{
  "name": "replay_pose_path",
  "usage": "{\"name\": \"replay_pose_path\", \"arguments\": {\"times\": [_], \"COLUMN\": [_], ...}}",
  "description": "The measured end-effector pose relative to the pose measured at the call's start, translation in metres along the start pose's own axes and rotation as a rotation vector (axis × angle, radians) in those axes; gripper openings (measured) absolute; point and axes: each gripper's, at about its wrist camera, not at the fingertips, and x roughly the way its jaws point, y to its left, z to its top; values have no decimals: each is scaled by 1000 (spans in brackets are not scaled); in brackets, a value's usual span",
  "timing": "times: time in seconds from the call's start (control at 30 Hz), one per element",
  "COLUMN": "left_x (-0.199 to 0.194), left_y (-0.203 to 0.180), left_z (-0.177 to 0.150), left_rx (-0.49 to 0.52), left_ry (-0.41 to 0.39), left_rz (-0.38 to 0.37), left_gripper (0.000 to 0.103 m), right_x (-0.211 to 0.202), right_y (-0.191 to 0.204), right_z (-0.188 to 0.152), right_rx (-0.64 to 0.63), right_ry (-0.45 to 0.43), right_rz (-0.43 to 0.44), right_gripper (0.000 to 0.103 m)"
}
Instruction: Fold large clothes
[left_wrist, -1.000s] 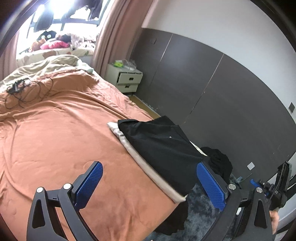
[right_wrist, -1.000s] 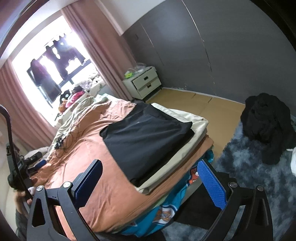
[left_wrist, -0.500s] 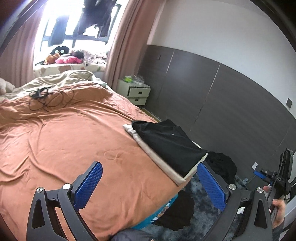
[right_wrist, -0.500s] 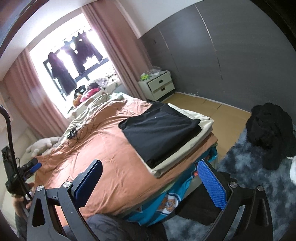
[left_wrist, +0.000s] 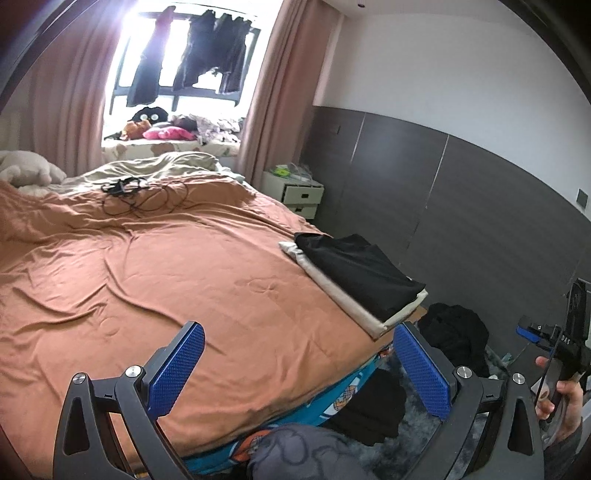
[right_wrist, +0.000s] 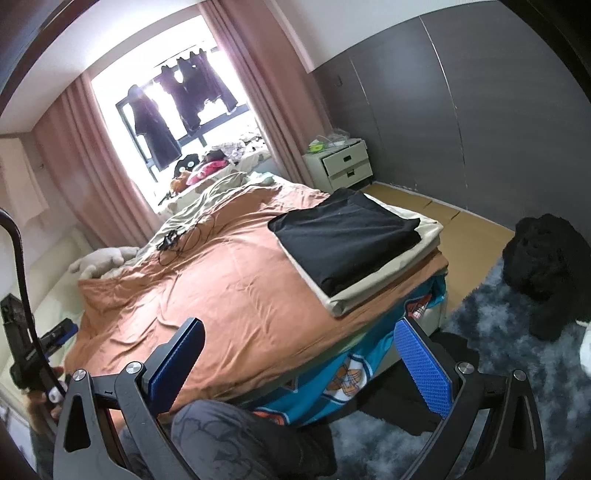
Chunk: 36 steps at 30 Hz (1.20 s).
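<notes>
A folded black garment (left_wrist: 362, 269) (right_wrist: 343, 236) lies on top of a folded beige one (left_wrist: 343, 291) (right_wrist: 373, 284) at the right corner of the bed, which has an orange cover (left_wrist: 166, 266) (right_wrist: 229, 288). My left gripper (left_wrist: 303, 365) is open and empty, held above the bed's near edge, well back from the stack. My right gripper (right_wrist: 303, 365) is open and empty too, over the bed's foot edge. A heap of black clothes (right_wrist: 546, 258) (left_wrist: 454, 332) lies on the floor to the right.
A tangle of black cable (left_wrist: 136, 192) lies at the far side of the bed. A white nightstand (right_wrist: 343, 162) stands by the dark wall. A grey shaggy rug (right_wrist: 498, 332) covers the floor. Dark cloth (left_wrist: 373, 410) lies below the bed's foot. My knee (right_wrist: 229, 443) is at the bottom.
Both grippers have drawn back and up from the folded stack, which now looks smaller and farther off. More of the bed and window shows. Both stayed open.
</notes>
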Motion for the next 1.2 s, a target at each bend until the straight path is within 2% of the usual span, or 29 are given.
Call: {"name": "replay_pose_path", "arguments": {"times": [0.33, 0.7, 0.93, 1.2], "left_x": [-52, -102, -114, -120], "left_y": [20, 28, 26, 19], "left_z": [-47, -87, -110, -119], "left_rx": [-18, 7, 9, 6], "left_ry": [-52, -122, -125, -132], "left_rz": [45, 147, 190, 214], "left_gripper": [102, 102, 102, 102], "right_x": [-14, -13, -8, -8], "right_y": [18, 41, 59, 75], "right_z": [-42, -88, -105, -117], "right_rx": [-19, -88, -122, -172], "right_ry": [-16, -62, -73, -57], "right_rz": [17, 46, 96, 127], "right_gripper": [103, 103, 103, 103]}}
